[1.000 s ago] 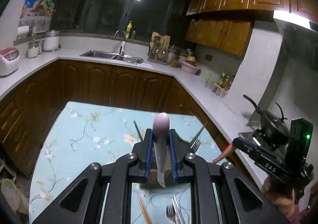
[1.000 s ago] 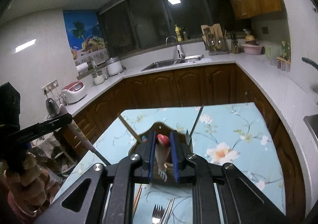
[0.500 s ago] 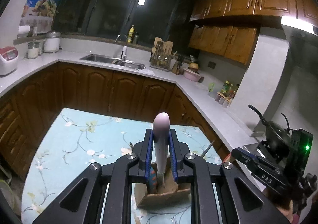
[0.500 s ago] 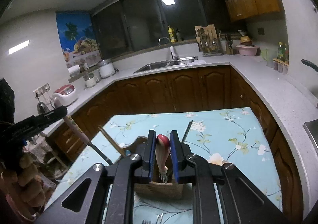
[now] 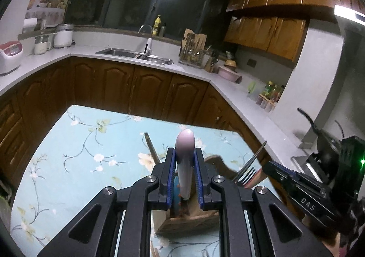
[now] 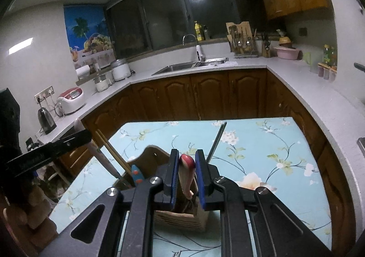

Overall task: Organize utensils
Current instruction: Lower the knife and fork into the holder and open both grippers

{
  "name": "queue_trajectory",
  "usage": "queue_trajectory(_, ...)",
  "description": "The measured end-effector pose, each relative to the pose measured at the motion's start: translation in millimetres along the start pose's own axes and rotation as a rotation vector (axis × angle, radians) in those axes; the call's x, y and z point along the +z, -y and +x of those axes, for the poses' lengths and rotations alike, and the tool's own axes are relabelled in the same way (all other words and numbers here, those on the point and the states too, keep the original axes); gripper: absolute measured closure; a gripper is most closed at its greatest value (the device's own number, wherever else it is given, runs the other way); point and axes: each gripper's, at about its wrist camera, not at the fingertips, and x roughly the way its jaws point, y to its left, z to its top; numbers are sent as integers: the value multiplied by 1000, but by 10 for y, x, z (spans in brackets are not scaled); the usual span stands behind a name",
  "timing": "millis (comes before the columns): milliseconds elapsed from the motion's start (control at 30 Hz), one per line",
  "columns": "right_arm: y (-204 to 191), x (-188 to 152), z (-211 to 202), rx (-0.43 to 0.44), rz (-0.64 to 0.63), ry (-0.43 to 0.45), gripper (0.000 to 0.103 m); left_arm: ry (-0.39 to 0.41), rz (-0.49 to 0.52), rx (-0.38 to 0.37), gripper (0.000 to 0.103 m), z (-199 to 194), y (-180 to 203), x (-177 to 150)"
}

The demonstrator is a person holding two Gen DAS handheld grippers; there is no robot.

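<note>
Some utensils stand in the holder; left claw grips a knife, right claw a fork, both undelivered.

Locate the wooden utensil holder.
The wooden utensil holder stands on the floral tablecloth, low in the centre of both wrist views, right beneath each hand-held gripper's fingers.

Dark windows above wooden cabinets and a pale counter.

Wooden holder on table; chopsticks and fork inside.
</note>
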Motion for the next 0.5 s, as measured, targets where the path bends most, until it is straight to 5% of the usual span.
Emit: queue_trajectory(500, 69, -214, 222, 20, 38, -42, 89, -87, 24, 36, 89, 416, 36, -124)
